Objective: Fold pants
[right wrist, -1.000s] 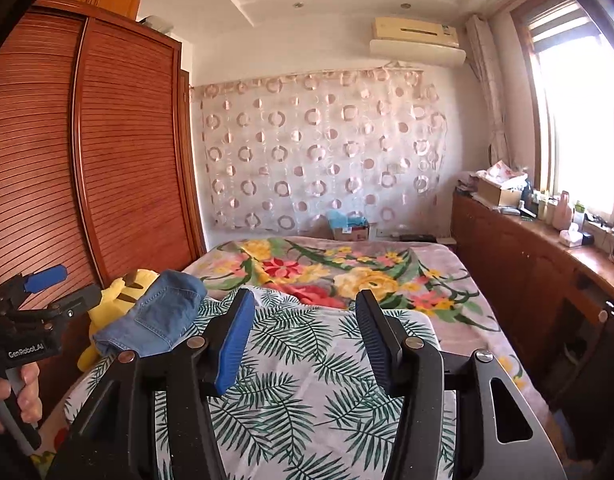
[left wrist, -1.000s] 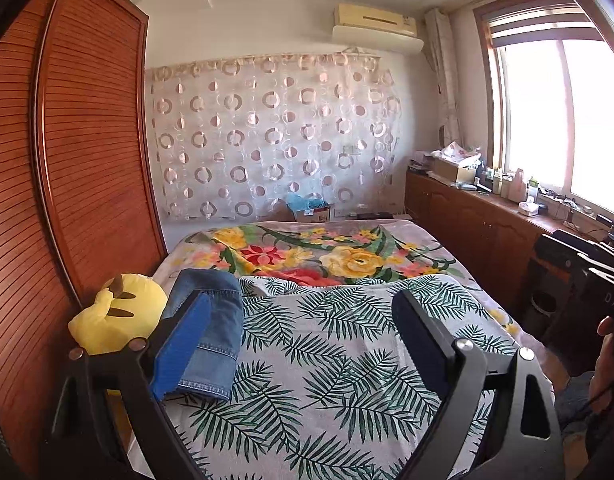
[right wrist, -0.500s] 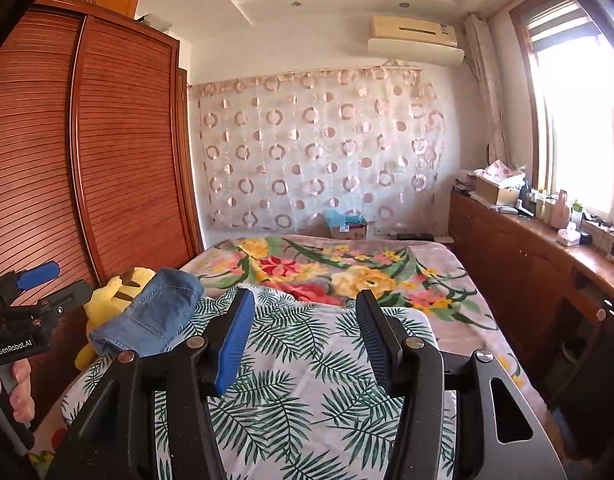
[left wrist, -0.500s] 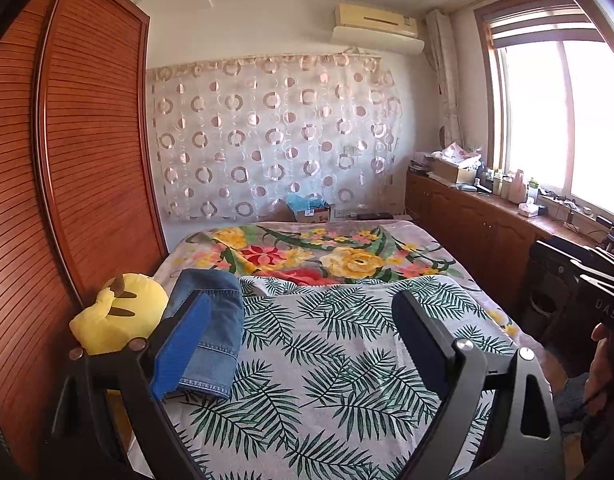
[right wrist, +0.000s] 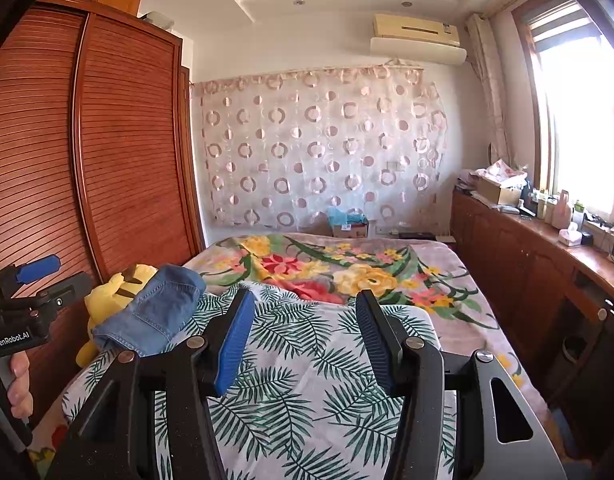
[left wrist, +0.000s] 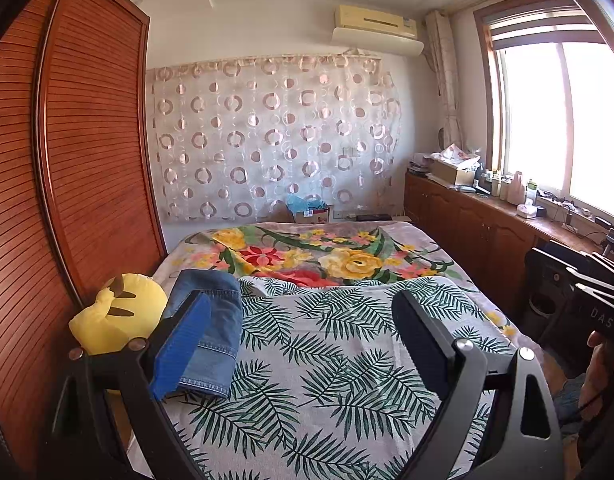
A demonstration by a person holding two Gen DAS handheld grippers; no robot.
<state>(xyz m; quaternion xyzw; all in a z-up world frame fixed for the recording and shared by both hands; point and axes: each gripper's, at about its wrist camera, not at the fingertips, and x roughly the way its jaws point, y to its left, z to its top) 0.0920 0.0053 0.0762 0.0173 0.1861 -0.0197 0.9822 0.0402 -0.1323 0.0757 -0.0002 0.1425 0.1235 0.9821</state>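
Jeans (left wrist: 211, 328) lie folded into 1 compact stack at the bed's (left wrist: 347, 360) left edge, against a yellow plush (left wrist: 115, 312). Folding judged complete. Left gripper (left wrist: 303, 344) stands wide, empty, above the palm-print cover. Right gripper (right wrist: 305, 340) moderately open, empty. Neither touches the jeans. Next move, if any: withdrawal only. Room: slatted wardrobe (left wrist: 87, 160) left, window (left wrist: 567, 120) right.
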